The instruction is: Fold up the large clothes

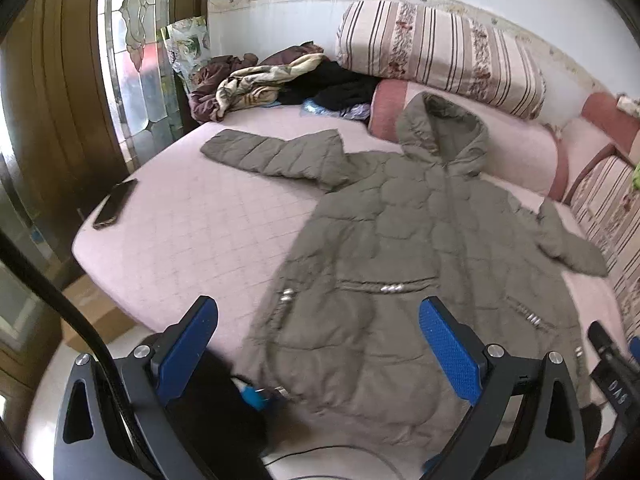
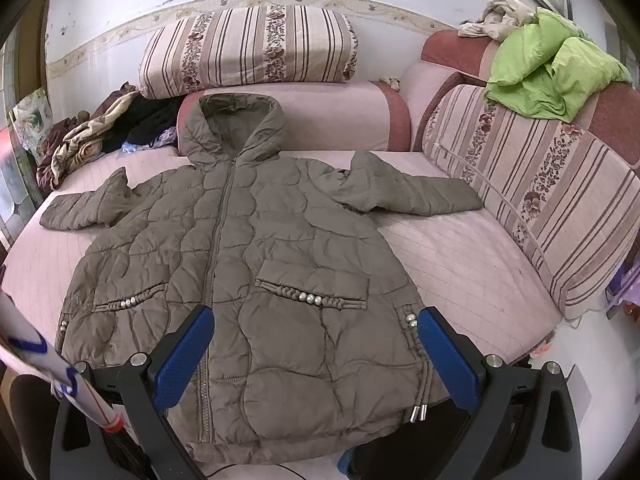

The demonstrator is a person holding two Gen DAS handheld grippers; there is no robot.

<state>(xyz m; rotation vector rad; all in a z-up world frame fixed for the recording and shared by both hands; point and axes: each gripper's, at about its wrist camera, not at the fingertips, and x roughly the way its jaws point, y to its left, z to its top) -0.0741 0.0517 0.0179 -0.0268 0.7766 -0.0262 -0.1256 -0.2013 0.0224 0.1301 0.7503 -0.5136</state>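
An olive quilted hooded coat lies flat and zipped on the pink bed, sleeves spread to both sides, hood toward the wall, hem hanging over the near edge. My left gripper is open above the coat's lower left part, nothing between its blue pads. My right gripper is open over the lower right part near the beaded pocket, holding nothing. The right gripper's body shows at the left wrist view's right edge.
A dark phone lies at the bed's left edge. A pile of clothes sits at the far left corner beside a striped pillow. A striped cushion lines the right side, with a green garment on it.
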